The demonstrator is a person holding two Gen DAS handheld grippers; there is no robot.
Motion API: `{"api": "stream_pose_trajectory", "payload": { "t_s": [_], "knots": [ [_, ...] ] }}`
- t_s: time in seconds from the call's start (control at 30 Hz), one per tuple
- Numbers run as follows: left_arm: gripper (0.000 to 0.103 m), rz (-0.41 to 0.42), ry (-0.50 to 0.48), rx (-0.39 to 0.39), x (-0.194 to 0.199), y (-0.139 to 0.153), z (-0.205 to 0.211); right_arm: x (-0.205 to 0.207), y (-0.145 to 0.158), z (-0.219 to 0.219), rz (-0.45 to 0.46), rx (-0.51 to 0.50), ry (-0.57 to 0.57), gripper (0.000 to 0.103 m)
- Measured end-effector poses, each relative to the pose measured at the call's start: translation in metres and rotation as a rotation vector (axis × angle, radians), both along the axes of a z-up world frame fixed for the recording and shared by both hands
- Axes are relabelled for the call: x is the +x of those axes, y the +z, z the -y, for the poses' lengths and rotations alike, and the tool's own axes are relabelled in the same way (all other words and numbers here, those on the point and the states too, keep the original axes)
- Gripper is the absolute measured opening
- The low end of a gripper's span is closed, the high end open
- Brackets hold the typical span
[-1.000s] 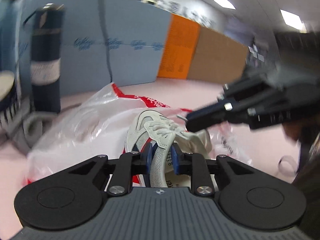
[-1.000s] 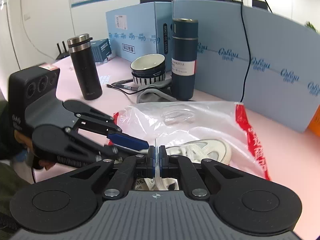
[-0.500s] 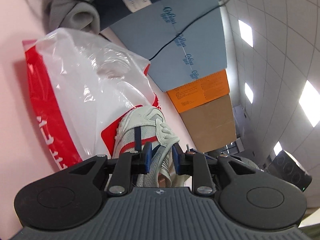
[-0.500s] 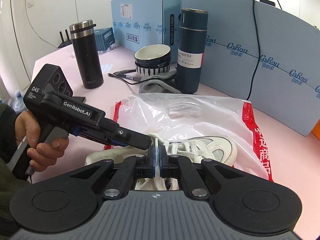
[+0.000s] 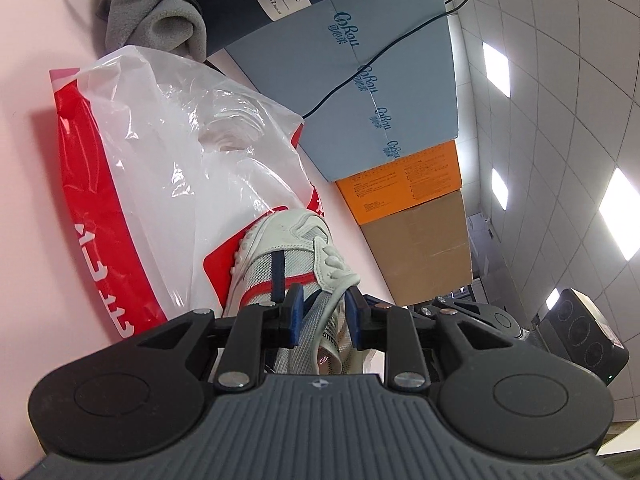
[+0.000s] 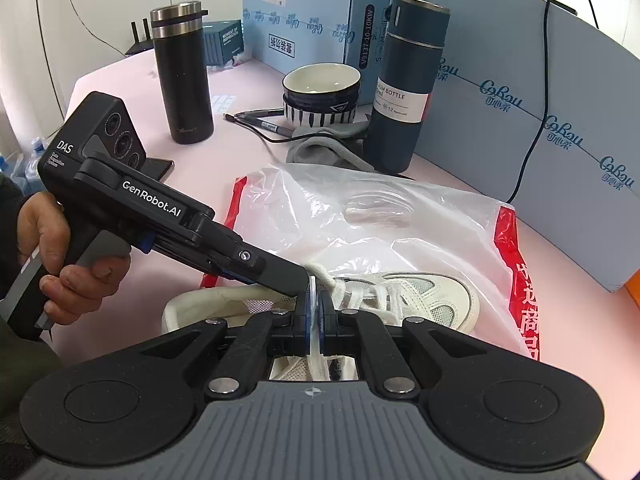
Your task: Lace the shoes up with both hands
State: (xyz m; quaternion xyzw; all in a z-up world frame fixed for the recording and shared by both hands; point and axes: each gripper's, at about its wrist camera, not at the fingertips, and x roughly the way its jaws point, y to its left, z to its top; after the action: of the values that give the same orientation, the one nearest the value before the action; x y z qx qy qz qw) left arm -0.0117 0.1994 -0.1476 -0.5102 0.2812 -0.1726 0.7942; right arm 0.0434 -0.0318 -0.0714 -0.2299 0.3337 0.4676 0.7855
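The shoe [image 6: 404, 300] lies on a plastic bag [image 6: 400, 216] on the table. The right gripper [image 6: 316, 312] pinches a lace [image 6: 316, 354]; the left gripper [image 5: 322, 312] clamps the tongue [image 5: 316, 344]. Best keep the lace taut and the shoe steady.

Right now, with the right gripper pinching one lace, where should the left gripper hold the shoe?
Probably stay on the mesh tongue, coming from the heel end. It stands as a thin upright flap between the left gripper pads, clear of the lace that the right gripper holds.

Mesh-cloth shoe [image 6: 424, 300] on glossy crinkled plastic bag [image 6: 360, 208]
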Motion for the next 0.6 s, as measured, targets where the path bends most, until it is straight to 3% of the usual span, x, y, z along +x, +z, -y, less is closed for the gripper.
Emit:
{"api": "stream_pose_trajectory", "payload": {
  "t_s": [0.6],
  "knots": [
    [0.025,-0.008,0.004,-0.033,-0.0068,-0.0038,-0.0041,0.0045,-0.0065,-0.0011,-0.032,0.052,-0.085,0.004]
  ]
}}
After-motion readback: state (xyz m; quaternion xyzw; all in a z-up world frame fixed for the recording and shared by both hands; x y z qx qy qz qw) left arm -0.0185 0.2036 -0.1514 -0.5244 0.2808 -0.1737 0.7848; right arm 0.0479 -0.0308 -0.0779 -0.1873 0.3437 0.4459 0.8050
